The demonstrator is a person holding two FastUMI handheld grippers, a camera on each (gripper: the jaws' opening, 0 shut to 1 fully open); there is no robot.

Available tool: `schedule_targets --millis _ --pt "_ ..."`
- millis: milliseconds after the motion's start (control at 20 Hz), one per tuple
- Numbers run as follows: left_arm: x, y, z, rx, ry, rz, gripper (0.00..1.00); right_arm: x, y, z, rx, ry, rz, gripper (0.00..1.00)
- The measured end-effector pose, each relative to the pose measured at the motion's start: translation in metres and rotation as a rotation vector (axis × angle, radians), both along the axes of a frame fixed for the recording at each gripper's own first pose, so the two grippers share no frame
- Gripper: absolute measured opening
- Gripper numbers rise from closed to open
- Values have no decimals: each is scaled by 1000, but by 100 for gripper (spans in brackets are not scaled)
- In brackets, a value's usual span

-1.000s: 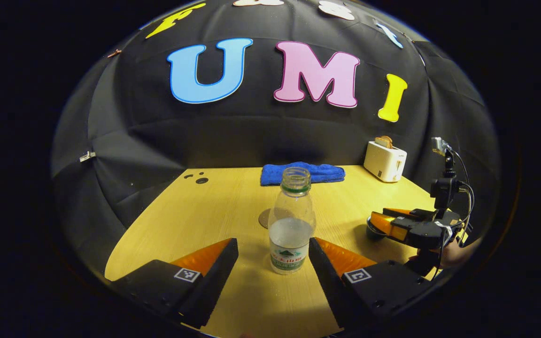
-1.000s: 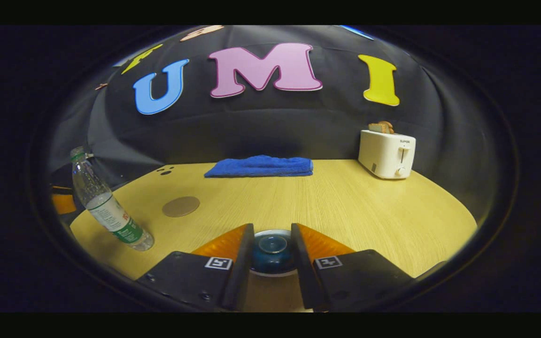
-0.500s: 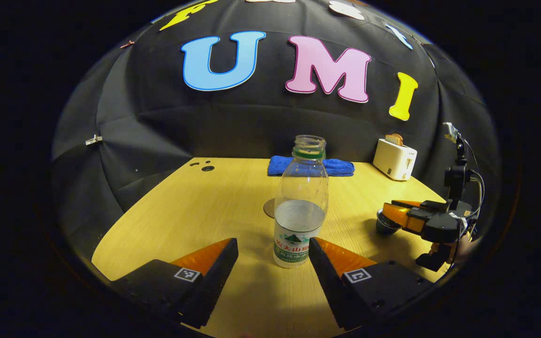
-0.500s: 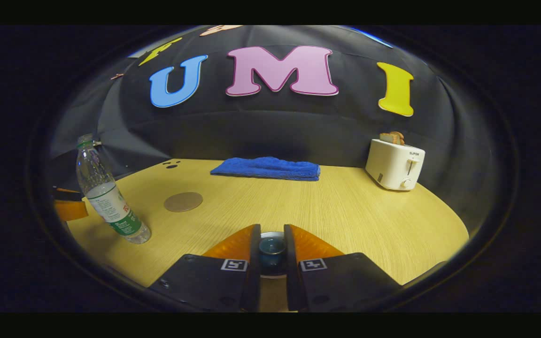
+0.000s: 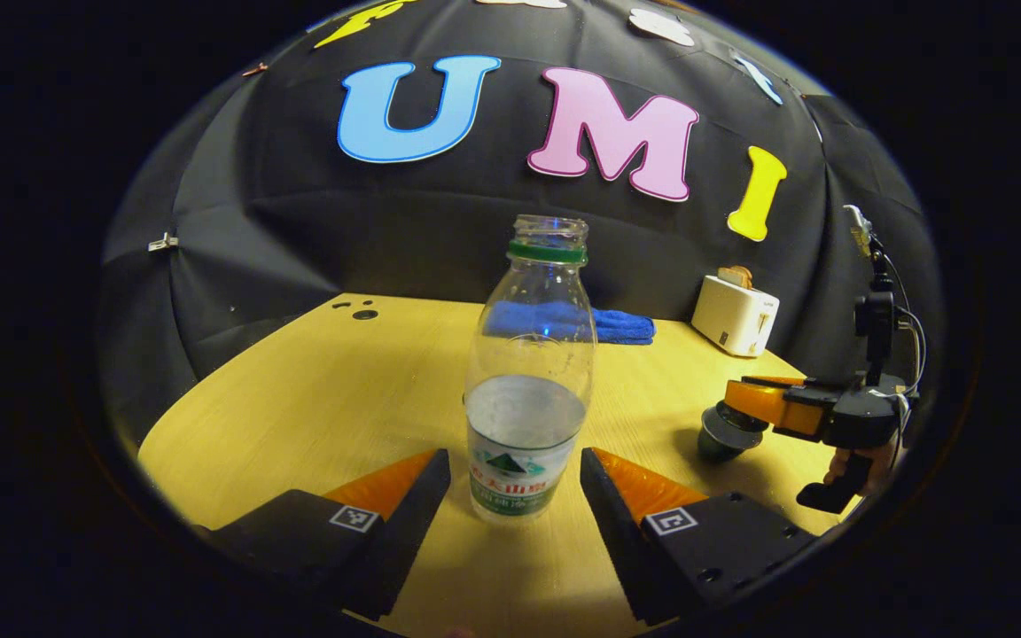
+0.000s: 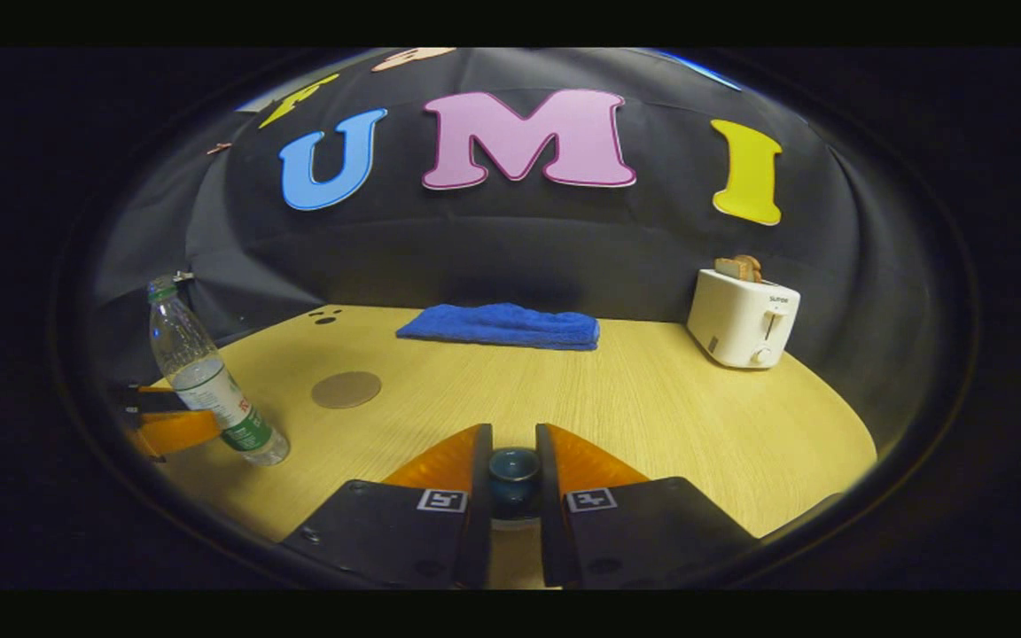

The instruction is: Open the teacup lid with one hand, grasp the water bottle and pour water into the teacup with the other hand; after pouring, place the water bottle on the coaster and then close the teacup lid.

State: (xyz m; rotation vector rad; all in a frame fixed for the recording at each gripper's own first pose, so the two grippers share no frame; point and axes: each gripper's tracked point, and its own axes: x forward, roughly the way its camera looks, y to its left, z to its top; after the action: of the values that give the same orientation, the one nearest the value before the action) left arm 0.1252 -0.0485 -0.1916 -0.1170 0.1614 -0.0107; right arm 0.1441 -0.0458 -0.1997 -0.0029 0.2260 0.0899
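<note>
A clear water bottle (image 5: 524, 381), uncapped and about half full, stands upright on the wooden table (image 5: 315, 390). My left gripper (image 5: 515, 465) is open, with the bottle's base between its fingertips and a small gap on each side. In the right gripper view the bottle (image 6: 209, 390) stands at the far left with a left finger (image 6: 169, 430) beside it. My right gripper (image 6: 513, 465) is shut on the knob of the dark blue teacup lid (image 6: 514, 462). The left gripper view has that gripper (image 5: 745, 409) over the teacup (image 5: 721, 436). A round brown coaster (image 6: 346, 390) lies behind the bottle.
A folded blue towel (image 6: 500, 326) lies at the table's back edge. A white toaster (image 6: 744, 330) with bread in it stands at the back right. Small dark holes (image 6: 324, 317) mark the back left corner. Bare wood stretches between the towel and the teacup.
My left gripper moved forward, so the bottle now stands between its fingertips. My right gripper's fingers narrowed onto the lid knob and have held there since.
</note>
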Motion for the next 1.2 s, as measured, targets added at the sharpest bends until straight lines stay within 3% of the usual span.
schedule_targets --millis 100,200,250,300,450,500,550,850,950,1000,1050,1200 --pt "15 -4 5 12 -32 -20 92 -2 1 0 1 11 7 25" --pt "29 -4 8 15 -53 -24 92 -3 0 1 4 20 10 25" --pt "35 -2 7 26 -60 -21 93 -4 -2 0 2 25 9 20" --pt "40 0 7 31 -65 -20 92 -5 -2 0 -1 29 9 23" --pt "51 2 7 30 -77 -20 82 -5 -5 0 -8 33 6 25" --pt "54 1 7 39 -78 -25 82 -6 -7 -2 -6 37 5 21" --pt "56 -1 7 49 -78 -34 82 -6 -8 -2 -3 40 3 25" --pt "62 -16 8 81 -82 -85 76 -5 -11 -1 6 41 -3 25" --pt "65 -16 8 87 -79 -78 74 -6 -15 1 10 41 -9 25" --pt "65 -16 8 92 -75 -74 77 -6 -17 1 14 40 -13 25" --pt "65 -14 8 101 -69 -65 72 -6 -19 2 19 39 -18 25" --pt "64 -3 17 148 -49 -25 71 -7 -29 6 22 35 -33 25"
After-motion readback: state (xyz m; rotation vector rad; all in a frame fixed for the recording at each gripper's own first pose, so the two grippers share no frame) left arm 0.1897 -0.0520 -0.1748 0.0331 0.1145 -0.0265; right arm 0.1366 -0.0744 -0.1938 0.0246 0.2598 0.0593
